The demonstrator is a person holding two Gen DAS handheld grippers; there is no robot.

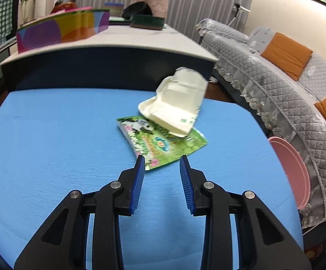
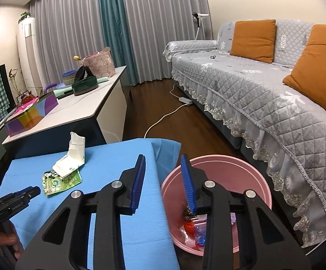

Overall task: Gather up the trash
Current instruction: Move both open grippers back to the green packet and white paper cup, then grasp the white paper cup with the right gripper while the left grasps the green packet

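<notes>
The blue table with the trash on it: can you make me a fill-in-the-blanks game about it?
1. The white carton lies partly on top of the ____ snack wrapper.
2. The bucket beside the blue table is coloured ____.
3. Between the jaws of the left gripper there is ____, though the wrapper's corner lies just ahead.
4. The cushions on the grey sofa are ____.

Missing words: green; pink; nothing; orange

Blue tablecloth [image 1: 50,135]; green panda-print wrapper [image 1: 163,144]; cream carton [image 1: 176,103]; pink basin [image 2: 241,166].
</notes>
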